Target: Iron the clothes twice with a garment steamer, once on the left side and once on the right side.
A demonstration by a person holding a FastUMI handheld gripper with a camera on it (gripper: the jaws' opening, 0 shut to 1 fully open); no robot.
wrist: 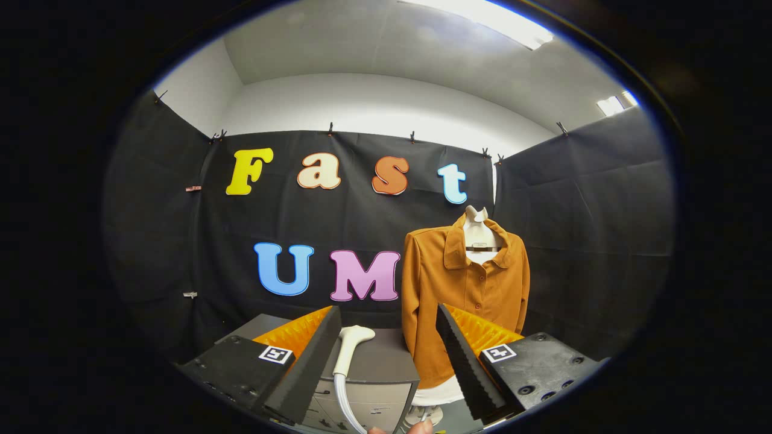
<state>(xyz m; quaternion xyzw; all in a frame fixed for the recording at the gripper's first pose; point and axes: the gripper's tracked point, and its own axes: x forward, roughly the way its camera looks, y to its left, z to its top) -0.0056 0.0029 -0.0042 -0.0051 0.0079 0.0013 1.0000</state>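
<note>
I see the shirt [464,301] hanging on a dummy, beyond my right finger. The steamer [350,346] rests on a grey cabinet [386,367], just ahead, between my fingers. It stands nearly upright, hose trailing down. My hand-held gripper [386,361] is spread wide and holds nothing. I should reach straight forward.

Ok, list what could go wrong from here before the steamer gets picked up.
1. The open gripper has its fingers wide around the white steamer head resting on the grey cabinet; closing off-centre could knock it off.
2. The pale ribbed hose hangs below and may drag or snag on lifting.
3. The orange button-up shirt on the mannequin stands beyond the fingers, so a hurried swing could hit it.
</note>
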